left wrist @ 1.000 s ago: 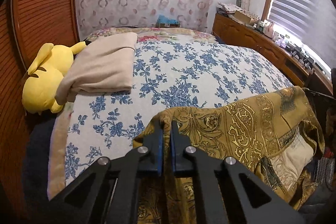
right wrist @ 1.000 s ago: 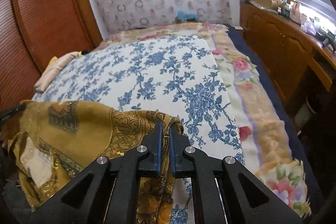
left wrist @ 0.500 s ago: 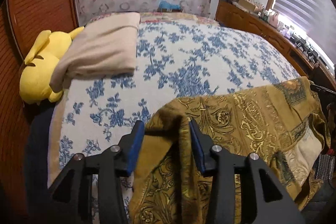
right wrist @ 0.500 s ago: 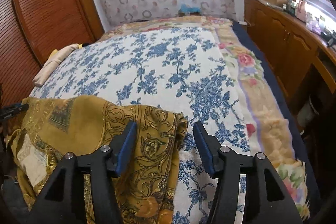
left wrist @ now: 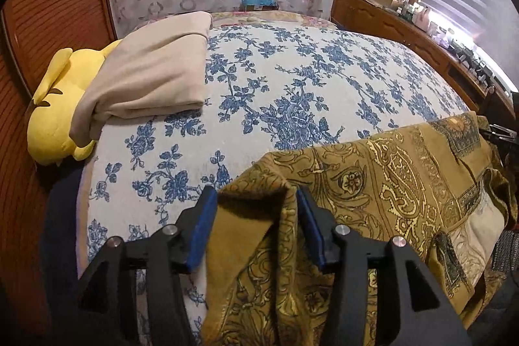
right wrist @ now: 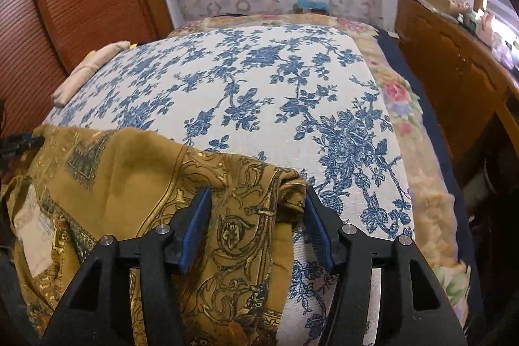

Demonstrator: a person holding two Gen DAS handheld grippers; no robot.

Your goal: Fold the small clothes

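Rumpled ochre paisley garment (left wrist: 373, 193) drapes the bedspread (left wrist: 292, 93) edge, seemingly loose between both spread-open grippers.

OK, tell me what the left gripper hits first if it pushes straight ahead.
The left gripper is open with the gold patterned garment bunched between its fingers, so it meets that fabric first; beyond lies the blue floral bedspread.

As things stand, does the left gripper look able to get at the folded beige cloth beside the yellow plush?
Probably yes. The left gripper is open, with the gold patterned garment lying loose between its fingers, and only bare floral bedspread lies between it and the folded beige cloth. Whether the distance suits the person's reach cannot be told.
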